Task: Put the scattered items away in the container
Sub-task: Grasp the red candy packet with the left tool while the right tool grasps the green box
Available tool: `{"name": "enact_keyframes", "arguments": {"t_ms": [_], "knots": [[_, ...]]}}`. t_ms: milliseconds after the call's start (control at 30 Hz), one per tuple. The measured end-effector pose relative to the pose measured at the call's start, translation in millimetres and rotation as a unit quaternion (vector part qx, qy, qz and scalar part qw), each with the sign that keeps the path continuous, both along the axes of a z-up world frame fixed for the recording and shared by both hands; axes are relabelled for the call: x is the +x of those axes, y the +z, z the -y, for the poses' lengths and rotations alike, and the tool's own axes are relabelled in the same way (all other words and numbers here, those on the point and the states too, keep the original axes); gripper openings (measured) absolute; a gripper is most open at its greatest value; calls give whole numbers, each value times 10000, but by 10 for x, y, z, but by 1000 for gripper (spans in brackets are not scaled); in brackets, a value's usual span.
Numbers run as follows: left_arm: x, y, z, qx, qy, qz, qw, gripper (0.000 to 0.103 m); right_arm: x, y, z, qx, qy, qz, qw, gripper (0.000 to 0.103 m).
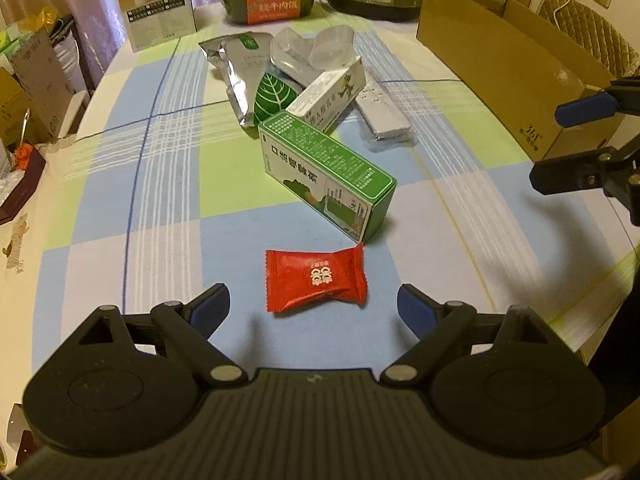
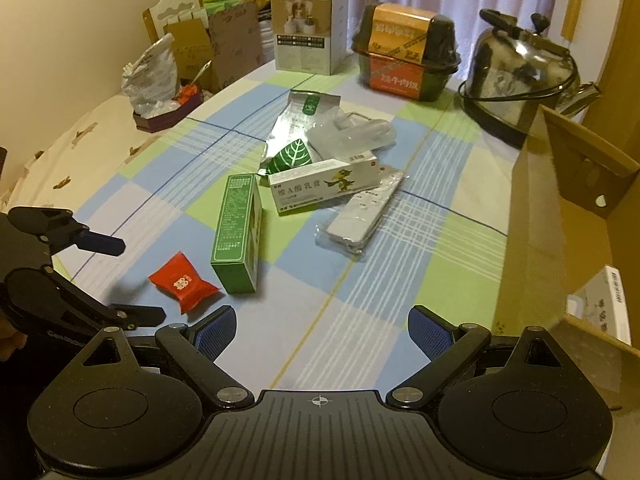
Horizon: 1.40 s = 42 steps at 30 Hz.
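Observation:
A red candy packet lies on the checked tablecloth, just ahead of my open left gripper, whose fingers stand either side of it without touching. Behind it lie a green box, a white ointment box, a silver foil pouch, a bagged remote and clear plastic wrap. The open cardboard box stands at the right. My right gripper is open and holds nothing, beside that box.
At the table's far edge stand a steel kettle, a black and orange food pack and a white carton. A white packet lies inside the cardboard box. Clutter and small boxes crowd the far left.

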<state>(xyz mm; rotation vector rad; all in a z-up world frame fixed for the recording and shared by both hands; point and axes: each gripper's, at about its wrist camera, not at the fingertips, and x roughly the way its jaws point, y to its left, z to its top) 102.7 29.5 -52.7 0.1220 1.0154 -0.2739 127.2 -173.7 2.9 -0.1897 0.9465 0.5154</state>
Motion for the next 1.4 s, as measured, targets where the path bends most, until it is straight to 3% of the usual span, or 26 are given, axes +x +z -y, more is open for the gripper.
{"name": "enact_keyframes", "arguments": {"t_ms": [633,900,1067,1133,1400], "knots": [[317,-400,47,-13,-122,-244,9996,87,418,-315,-121,46,18,-259,9997,97],[378,-397,-10,-126,7,-293,9995,72,449,-408,-155,66,36,-352,9994,98],[371,-372,-12,66,-63,-242,9997,46,468,-435,-200,90,51,-354,9993,98],[371,-365,-40,70,-70,-237,9997,42,483,-437,-219,100,58,-342,9993,97],[338,-320,-147,-46,20,-227,9997,36,553,-411,-330,191,116,-307,9993,97]]}}
